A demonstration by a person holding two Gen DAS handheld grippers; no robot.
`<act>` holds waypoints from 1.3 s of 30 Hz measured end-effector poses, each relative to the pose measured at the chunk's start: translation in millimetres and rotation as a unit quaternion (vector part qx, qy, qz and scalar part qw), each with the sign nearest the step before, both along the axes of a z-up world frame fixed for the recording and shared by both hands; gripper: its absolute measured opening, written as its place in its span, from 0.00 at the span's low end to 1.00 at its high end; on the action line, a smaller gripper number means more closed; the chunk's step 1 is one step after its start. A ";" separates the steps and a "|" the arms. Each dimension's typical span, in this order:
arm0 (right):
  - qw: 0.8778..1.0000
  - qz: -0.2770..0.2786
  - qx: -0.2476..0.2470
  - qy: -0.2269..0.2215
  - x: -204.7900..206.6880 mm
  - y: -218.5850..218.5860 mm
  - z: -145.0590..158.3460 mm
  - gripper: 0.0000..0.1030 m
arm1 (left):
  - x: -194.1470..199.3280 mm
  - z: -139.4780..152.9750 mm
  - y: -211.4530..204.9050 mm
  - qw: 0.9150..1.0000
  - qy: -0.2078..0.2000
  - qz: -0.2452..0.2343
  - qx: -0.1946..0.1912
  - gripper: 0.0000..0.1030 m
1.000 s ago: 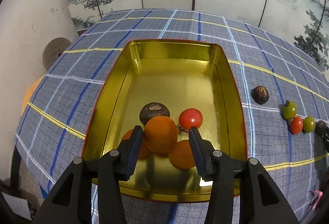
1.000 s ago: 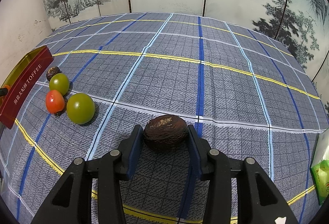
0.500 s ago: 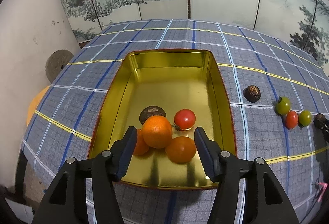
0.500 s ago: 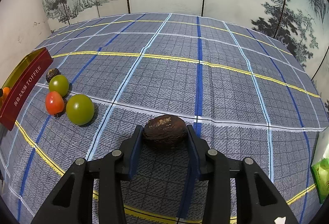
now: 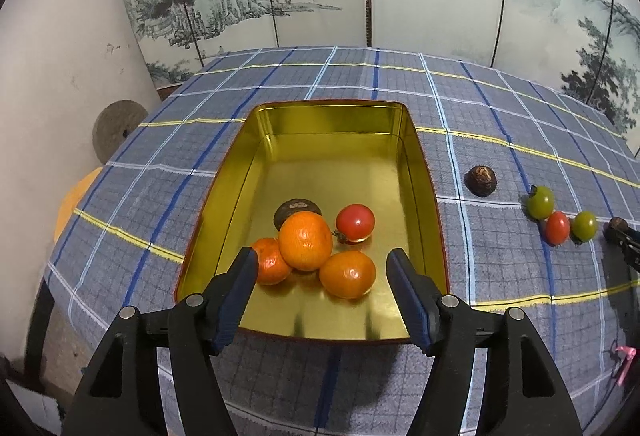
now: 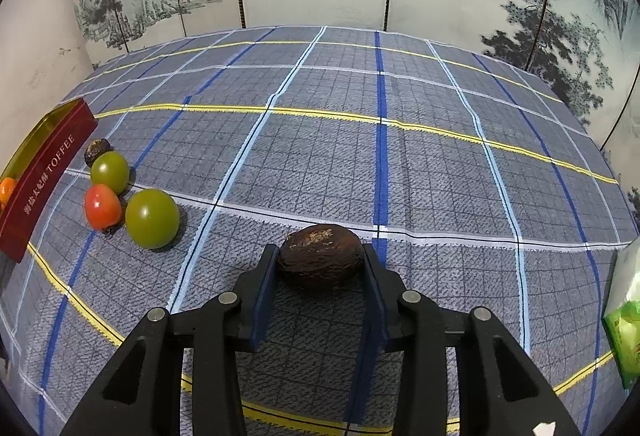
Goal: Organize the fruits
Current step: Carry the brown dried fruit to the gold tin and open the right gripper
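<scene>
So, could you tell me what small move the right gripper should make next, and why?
Probably lift the brown fruit straight up off the cloth. The right gripper has its pads against both sides of the fruit, which still rests on the cloth, so the grip looks made. The tin lies to the left, and the left gripper, jaws just opening, holds nothing.

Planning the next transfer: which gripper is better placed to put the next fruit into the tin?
Right. The right gripper is shut on the dark brown fruit on the cloth; the left gripper hangs open and empty over the tin.
</scene>
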State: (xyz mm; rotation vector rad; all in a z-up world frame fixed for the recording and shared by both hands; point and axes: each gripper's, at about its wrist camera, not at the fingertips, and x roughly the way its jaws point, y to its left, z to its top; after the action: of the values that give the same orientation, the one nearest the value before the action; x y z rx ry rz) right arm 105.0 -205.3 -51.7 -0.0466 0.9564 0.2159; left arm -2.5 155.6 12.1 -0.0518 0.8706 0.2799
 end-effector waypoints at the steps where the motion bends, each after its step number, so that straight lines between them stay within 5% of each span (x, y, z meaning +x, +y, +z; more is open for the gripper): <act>1: 1.000 -0.002 0.001 -0.003 -0.4 0.0 2.7 0.35 | -1.4 0.3 -0.2 1.000 -0.001 0.001 -0.001 0.65; 9: 0.999 0.022 0.015 -0.035 -5.7 19.8 38.0 0.35 | -10.2 7.1 6.1 1.000 -0.012 0.009 -0.009 0.68; 18: 0.991 0.112 0.047 -0.058 -23.6 88.0 72.6 0.35 | -25.9 14.7 22.3 0.999 -0.023 0.034 -0.011 0.73; 29: 0.964 0.245 0.092 -0.043 -46.1 205.1 87.1 0.35 | -46.9 13.0 59.8 0.996 -0.019 0.082 -0.016 0.73; 39: 0.944 0.319 0.082 -0.027 -57.3 288.9 76.7 0.35 | -62.8 8.2 84.7 0.993 -0.014 0.112 -0.021 0.74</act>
State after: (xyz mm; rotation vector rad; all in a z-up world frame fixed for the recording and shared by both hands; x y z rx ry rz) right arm 47.7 83.6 25.0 -0.2100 0.8405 0.8890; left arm -65.3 240.3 20.3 -0.1926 0.8427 0.4704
